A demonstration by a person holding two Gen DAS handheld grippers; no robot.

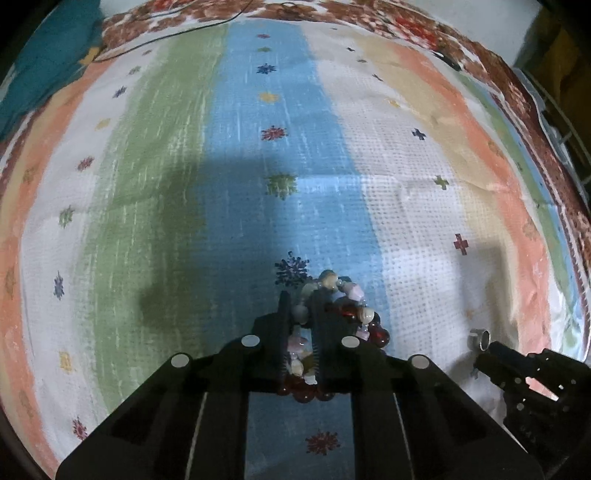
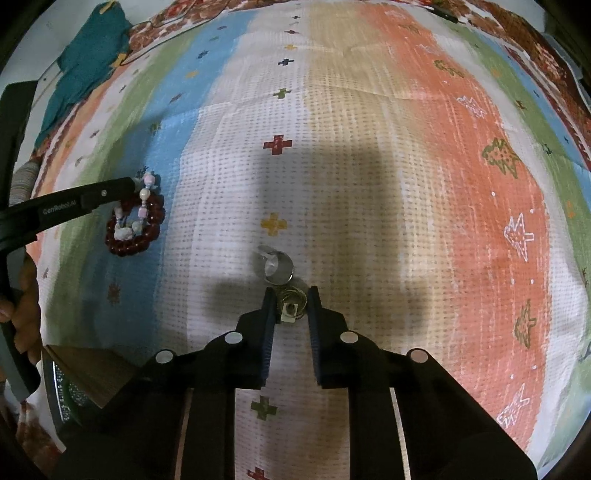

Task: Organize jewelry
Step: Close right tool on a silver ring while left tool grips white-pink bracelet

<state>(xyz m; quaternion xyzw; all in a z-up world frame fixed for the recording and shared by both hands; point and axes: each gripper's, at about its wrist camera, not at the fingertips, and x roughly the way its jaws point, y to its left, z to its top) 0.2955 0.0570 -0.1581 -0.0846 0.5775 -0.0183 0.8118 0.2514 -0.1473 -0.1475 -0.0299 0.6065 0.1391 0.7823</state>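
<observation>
A pale pastel bead bracelet [image 1: 349, 290] lies on a dark red bead bracelet [image 1: 376, 332] on the blue stripe of the striped cloth [image 1: 184, 184]. My left gripper [image 1: 301, 299] is shut on the pale bracelet; the pair also shows in the right wrist view [image 2: 135, 221], with the left gripper's fingers [image 2: 110, 192] over them. A wide silver ring [image 2: 277, 267] and a small ring with a square setting [image 2: 291, 302] lie on the white stripe. My right gripper [image 2: 291, 295] has its jaws a little apart around the small ring, not clearly gripping it.
A teal cloth [image 2: 88, 59] lies at the far left corner. A thin black cable [image 1: 177, 33] crosses the far edge. A brown wooden box corner [image 2: 92, 369] sits at the near left. The right gripper [image 1: 517, 369] shows beside the silver ring [image 1: 480, 338] in the left wrist view.
</observation>
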